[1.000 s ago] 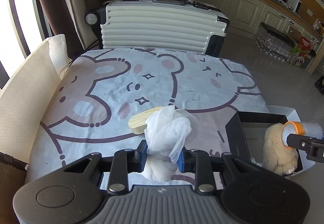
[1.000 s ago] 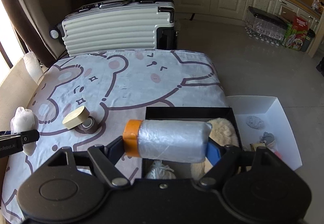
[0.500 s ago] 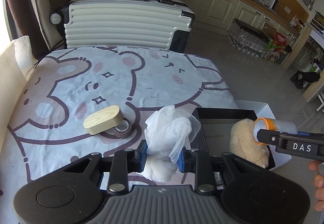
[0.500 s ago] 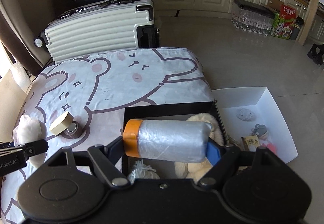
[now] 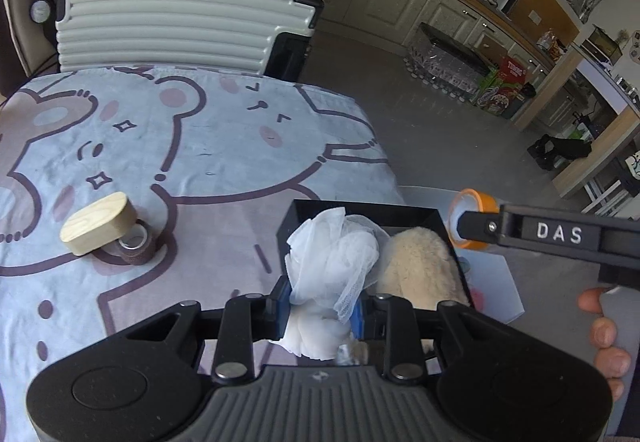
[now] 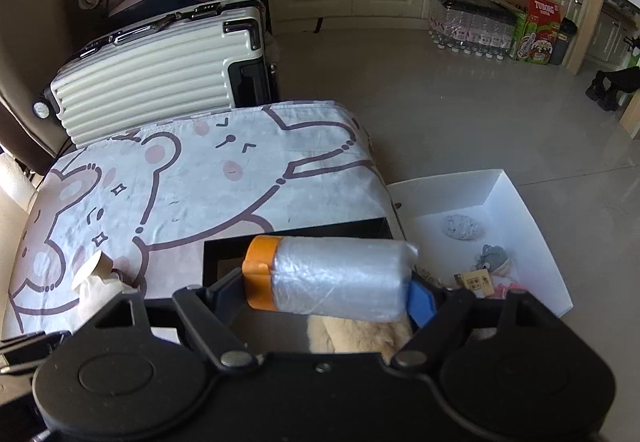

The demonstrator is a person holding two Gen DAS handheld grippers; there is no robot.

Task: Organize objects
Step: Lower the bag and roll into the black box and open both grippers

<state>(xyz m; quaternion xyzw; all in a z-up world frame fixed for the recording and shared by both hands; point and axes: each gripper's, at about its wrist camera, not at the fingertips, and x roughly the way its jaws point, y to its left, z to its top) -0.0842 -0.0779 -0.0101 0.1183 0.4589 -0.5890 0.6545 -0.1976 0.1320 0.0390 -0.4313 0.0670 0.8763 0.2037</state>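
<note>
The white mesh puff [image 5: 332, 262] sits pinched tight in the left gripper [image 5: 320, 306], its jaws pressed close on the bunched netting, and it hangs right over the near left corner of the black box [image 5: 420, 216]. Across from it, the right gripper [image 6: 332, 282] clamps a plastic-wrapped roll with an orange end [image 6: 328, 278], jaws spread wide around its length, and that roll hovers above the same black box [image 6: 296, 238]. Inside the box, a fluffy cream toy [image 5: 416, 266] already fills the right side, so free floor there looks scarce.

Both loads look to be in the carry-and-drop step, with two things arriving at one box together. Next, the left one needs to come a little further in over the box's open left part, lower, and spread its jaws so the puff falls clear of the rim; the mesh may snag on the pads. The roll needs a slot beside the toy, or perhaps the white tray [image 6: 520, 202] just right of the box, where small toys lie.

Left of the box, on the bear-print cloth [image 5: 220, 146], a wooden block [image 5: 98, 222] leans on a tape roll [image 5: 136, 246], both untouched. A ribbed suitcase [image 5: 180, 22] stands beyond the cloth.
</note>
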